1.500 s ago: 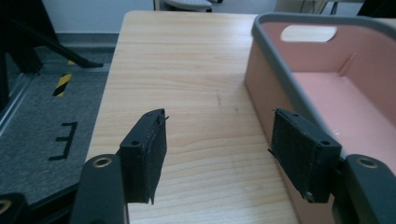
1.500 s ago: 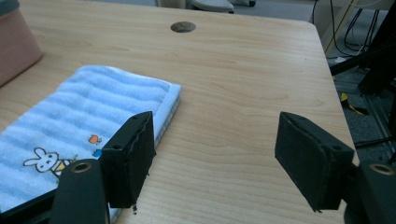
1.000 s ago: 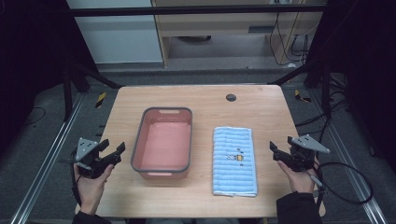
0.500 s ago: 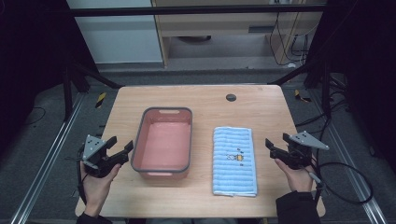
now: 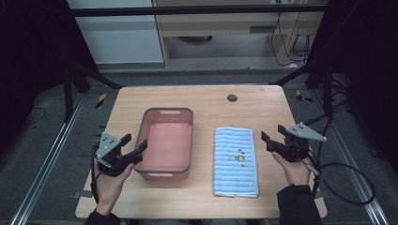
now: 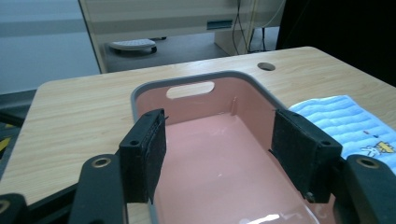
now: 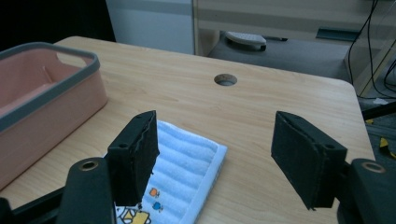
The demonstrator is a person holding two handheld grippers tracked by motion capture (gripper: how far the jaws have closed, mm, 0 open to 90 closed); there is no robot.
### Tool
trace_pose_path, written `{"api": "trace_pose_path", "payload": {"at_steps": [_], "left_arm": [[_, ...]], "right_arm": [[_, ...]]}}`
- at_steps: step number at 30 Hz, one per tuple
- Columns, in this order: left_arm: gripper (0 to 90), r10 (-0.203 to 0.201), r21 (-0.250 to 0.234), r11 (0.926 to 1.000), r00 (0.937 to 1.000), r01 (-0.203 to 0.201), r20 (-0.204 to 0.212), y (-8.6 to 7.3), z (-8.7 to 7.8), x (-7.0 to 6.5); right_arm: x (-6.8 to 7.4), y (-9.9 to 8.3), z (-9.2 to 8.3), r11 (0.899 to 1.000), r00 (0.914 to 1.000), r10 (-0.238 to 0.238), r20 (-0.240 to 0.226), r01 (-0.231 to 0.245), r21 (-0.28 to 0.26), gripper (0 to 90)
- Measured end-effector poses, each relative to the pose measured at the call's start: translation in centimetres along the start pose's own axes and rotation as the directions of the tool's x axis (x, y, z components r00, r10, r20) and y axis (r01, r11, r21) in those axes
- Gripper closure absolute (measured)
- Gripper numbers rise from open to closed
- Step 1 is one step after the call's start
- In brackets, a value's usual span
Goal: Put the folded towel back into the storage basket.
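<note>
A pink bin (image 5: 165, 143) with a grey rim sits empty left of centre on the wooden table. Right of it lies a folded blue striped towel (image 5: 235, 161) with a small cartoon print. My left gripper (image 5: 135, 142) hovers at the bin's near left corner, open, its jaws framing the bin (image 6: 196, 77) with nothing between them. My right gripper (image 5: 266, 142) hangs just right of the towel, open. Its jaws have just been closing a little, with nothing between them. The right gripper (image 7: 215, 140) looks past the towel's far corner (image 7: 187, 163) toward the bin (image 7: 46, 107).
A round cable hole (image 5: 232, 98) sits in the table's far middle. Bare wood (image 5: 206, 201) runs along the front edge. Black frame rails and cables surround the table, and a cabinet stands behind it.
My left gripper has moved right and up to the bin's near left corner. My right gripper has risen and shifted slightly left toward the towel. Bin and towel have stayed put.
</note>
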State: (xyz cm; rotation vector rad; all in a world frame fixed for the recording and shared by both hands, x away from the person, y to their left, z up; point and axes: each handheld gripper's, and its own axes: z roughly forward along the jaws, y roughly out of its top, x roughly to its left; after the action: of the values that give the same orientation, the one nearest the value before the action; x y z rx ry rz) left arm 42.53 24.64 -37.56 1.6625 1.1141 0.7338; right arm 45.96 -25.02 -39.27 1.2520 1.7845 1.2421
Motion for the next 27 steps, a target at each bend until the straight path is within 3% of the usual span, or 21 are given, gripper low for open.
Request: {"api": "trace_pose_path", "payload": {"at_steps": [14,27], "left_arm": [[36.2,0.021,-0.007,0.9998,0.9984,-0.021,0.052,0.7,1.3,-2.6],[37.1,0.058,-0.020,0.9982,0.9928,-0.056,0.105,1.8,2.6,-5.5]], "right_arm": [[0.0,1.1,0.1,1.000,1.0000,0.003,0.005,-0.003,-0.024,31.7],[0.2,2.0,0.7,1.000,1.0000,0.004,0.005,-0.003,-0.028,32.4]]}}
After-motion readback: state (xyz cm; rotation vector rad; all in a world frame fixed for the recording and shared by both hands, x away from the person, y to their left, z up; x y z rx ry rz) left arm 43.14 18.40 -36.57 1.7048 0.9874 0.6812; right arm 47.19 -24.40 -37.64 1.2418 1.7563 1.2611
